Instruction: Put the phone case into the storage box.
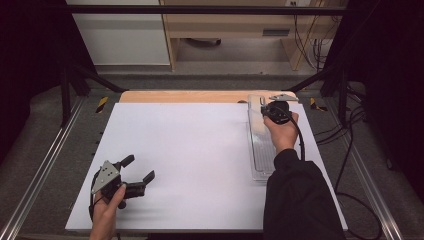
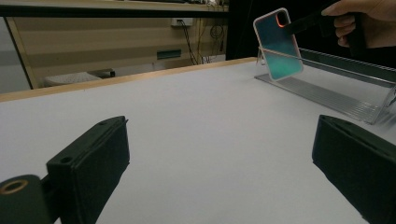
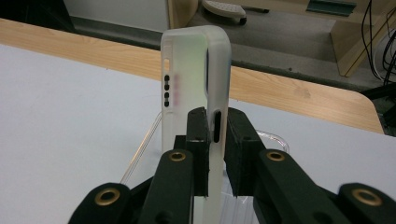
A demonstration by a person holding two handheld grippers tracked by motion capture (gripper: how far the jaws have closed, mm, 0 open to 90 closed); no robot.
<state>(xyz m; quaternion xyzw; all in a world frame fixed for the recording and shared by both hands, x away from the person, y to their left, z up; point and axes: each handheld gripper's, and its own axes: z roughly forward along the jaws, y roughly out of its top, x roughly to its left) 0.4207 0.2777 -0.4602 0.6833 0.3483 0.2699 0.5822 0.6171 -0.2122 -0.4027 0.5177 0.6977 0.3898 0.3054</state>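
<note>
A translucent phone case [image 3: 194,60] stands on edge between the jaws of my right gripper [image 3: 215,126], which is shut on its side wall. From the left gripper view the phone case [image 2: 278,44] looks teal with a pale rim, tilted, with its lower end at the far end of a clear ridged tray [image 2: 327,95]. In the high view my right gripper [image 1: 265,106] is over the far end of that tray [image 1: 261,150]. Near the front left of the white board, my left gripper [image 1: 140,167] is open and holds nothing; its jaws [image 2: 224,123] stand wide apart.
The white board [image 1: 190,150] lies on a wooden table whose edge [image 1: 185,96] shows at the back. Metal rails run along both sides, and cables hang at the right [image 1: 345,150]. Wooden furniture stands beyond the table.
</note>
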